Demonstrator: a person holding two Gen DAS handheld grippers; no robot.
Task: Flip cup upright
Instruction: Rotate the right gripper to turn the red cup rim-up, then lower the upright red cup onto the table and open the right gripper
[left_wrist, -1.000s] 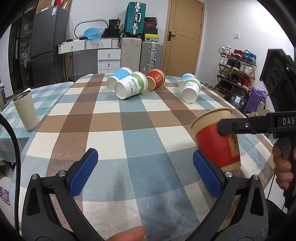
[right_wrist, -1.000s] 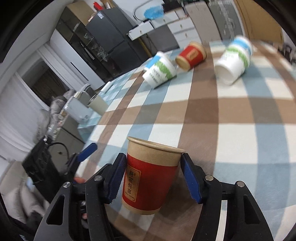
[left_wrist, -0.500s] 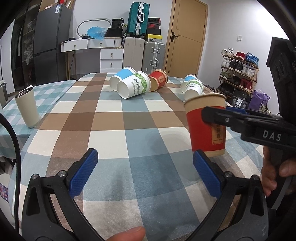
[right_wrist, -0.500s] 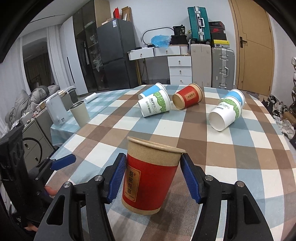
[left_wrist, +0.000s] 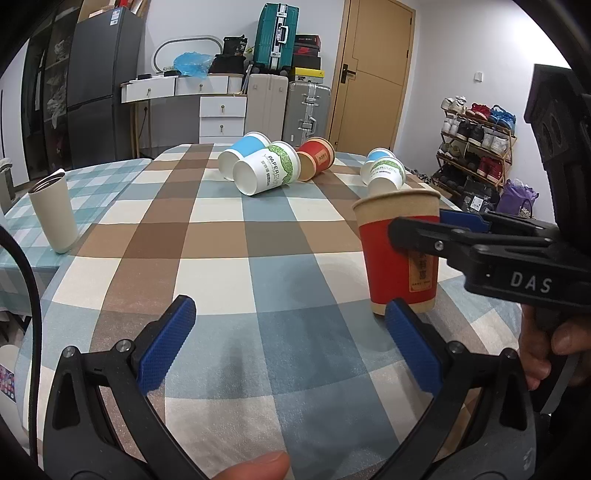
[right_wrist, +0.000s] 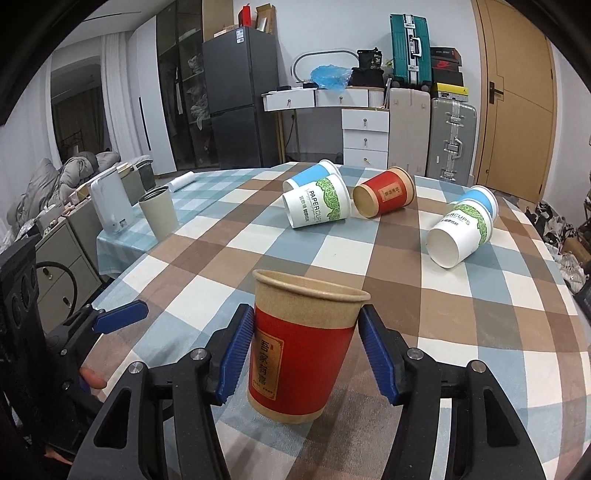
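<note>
Near the table's (right_wrist: 480, 332) front edge, the right gripper (right_wrist: 306, 350) clasps an upright red cup (right_wrist: 299, 354), seemingly set down but not released, the left gripper (left_wrist: 291, 339) gapes empty, and five cups lie tipped beyond.

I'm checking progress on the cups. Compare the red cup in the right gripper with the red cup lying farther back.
The near red cup stands upright, mouth up; the far red cup lies on its side on the table, an open end facing the camera. The near one sits between the right gripper fingers; the far one is untouched, beside a white and green cup. Both are red with brown rims and a label.
</note>
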